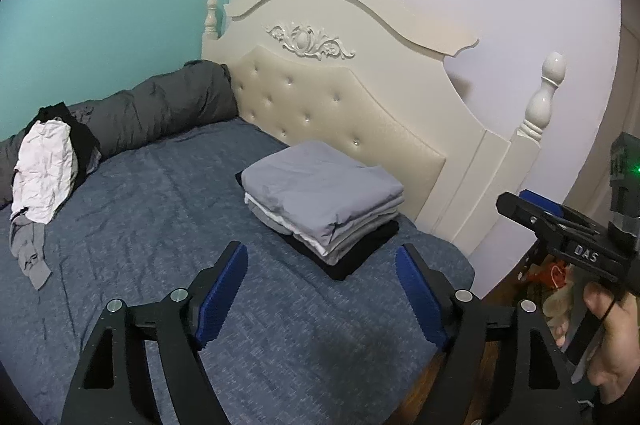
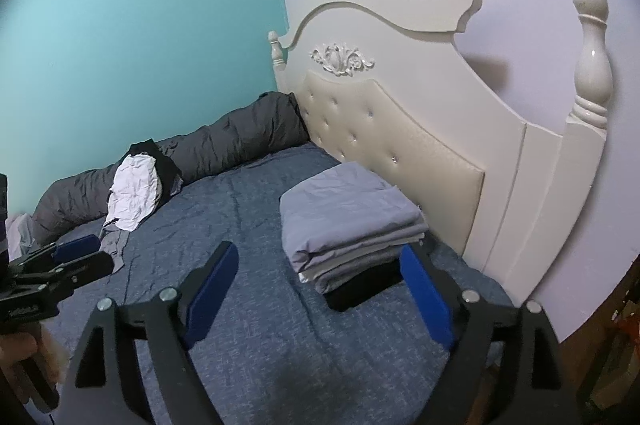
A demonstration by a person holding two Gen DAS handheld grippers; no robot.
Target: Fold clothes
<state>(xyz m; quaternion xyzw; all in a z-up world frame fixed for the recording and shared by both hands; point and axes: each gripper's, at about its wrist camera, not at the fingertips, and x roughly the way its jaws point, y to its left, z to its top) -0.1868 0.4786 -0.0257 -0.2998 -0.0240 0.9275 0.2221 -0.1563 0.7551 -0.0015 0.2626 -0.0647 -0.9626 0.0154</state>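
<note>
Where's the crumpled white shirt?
In the left wrist view, the white shirt lies at the bed's far left, against the grey duvet roll, across from the folded stack.

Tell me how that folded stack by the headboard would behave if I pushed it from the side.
The folded stack is loose cloth layers with nothing binding them, so the top grey piece would probably slide off first. It looks soft and would likely buckle rather than move as a block. The textured bedspread may drag on the black bottom layer.

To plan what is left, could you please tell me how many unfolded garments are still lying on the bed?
3 that I can make out, all in one heap at the far side: a white garment, a black one behind it and a grey one below. More may be hidden underneath.
</note>
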